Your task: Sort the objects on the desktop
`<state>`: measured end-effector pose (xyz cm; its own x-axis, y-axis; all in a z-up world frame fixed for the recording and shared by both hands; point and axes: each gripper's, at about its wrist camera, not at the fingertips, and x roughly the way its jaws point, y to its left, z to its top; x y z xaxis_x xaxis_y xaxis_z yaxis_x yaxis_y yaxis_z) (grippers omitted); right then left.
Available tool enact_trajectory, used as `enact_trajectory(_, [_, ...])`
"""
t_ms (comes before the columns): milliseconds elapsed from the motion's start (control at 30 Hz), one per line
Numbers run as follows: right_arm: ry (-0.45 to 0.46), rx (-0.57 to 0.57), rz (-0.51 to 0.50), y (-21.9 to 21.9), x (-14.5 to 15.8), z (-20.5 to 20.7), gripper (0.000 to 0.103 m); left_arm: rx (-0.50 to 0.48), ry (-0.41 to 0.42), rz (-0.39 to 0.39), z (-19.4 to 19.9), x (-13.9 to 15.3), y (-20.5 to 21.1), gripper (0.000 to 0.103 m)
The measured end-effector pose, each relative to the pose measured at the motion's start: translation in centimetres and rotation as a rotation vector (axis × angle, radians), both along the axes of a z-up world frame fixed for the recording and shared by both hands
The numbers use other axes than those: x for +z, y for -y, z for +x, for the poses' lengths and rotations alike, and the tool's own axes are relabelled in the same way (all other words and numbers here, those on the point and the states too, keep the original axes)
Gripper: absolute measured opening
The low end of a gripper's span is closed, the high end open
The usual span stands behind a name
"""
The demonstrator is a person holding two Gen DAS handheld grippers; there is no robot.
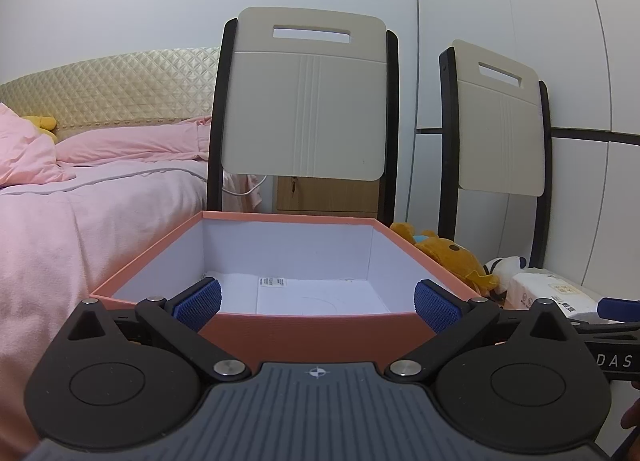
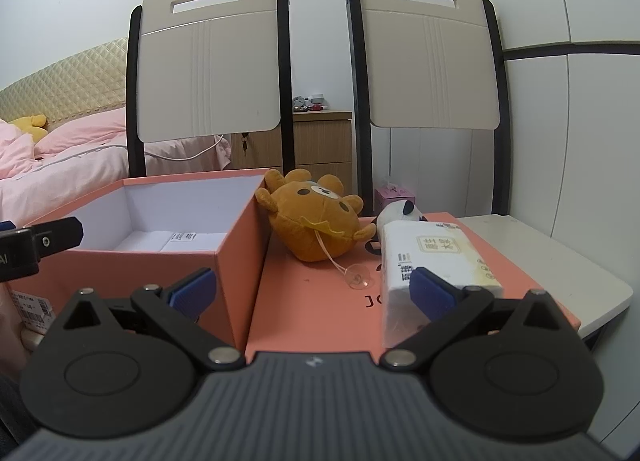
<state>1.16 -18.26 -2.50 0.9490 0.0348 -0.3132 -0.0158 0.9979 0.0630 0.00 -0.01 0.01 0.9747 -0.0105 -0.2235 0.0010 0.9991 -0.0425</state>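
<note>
Three loose things wait beside the open orange box [image 2: 236, 261]: a brown bear plush [image 2: 316, 221] leaning against the box's right wall, a small black-and-white plush [image 2: 400, 211] behind it, and a wrapped tissue pack [image 2: 432, 261] lying on the flat orange lid [image 2: 312, 301] that covers part of the desk [image 2: 560, 249]. A clear suction cup [image 2: 357, 276] on a string trails from the bear onto the lid. The box looks empty apart from a white label on its floor, so the sorting appears to be at its start.

Each tool is spread wide and holds nothing. The left hand-held gripper [image 1: 316, 301] faces the box's near wall, its blue pads to either side of the opening. The right hand-held gripper [image 2: 312, 289] hovers over the lid, its right pad overlapping the tissue pack in view; whether it touches is unclear.

Likely next: the right tool shifts right to straddle the pack, closes, lifts it and carries it left over the rim.

Behind stand two chairs [image 2: 208, 61], a bed [image 2: 60, 165] and a wooden nightstand [image 2: 320, 141].
</note>
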Motion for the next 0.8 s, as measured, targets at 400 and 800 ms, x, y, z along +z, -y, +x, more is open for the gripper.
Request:
enact_trajectory(400, [-0.001, 0.002, 0.008, 0.3, 0.1, 0.2, 0.103, -0.008, 0.002, -0.006, 0.0, 0.1, -0.4, 0.103])
enact_trajectory(800, [0.004, -0.005, 0.024, 0.9, 0.2, 0.1, 0.103, -0.019, 0.000, -0.009, 0.1, 0.0, -0.9, 0.103])
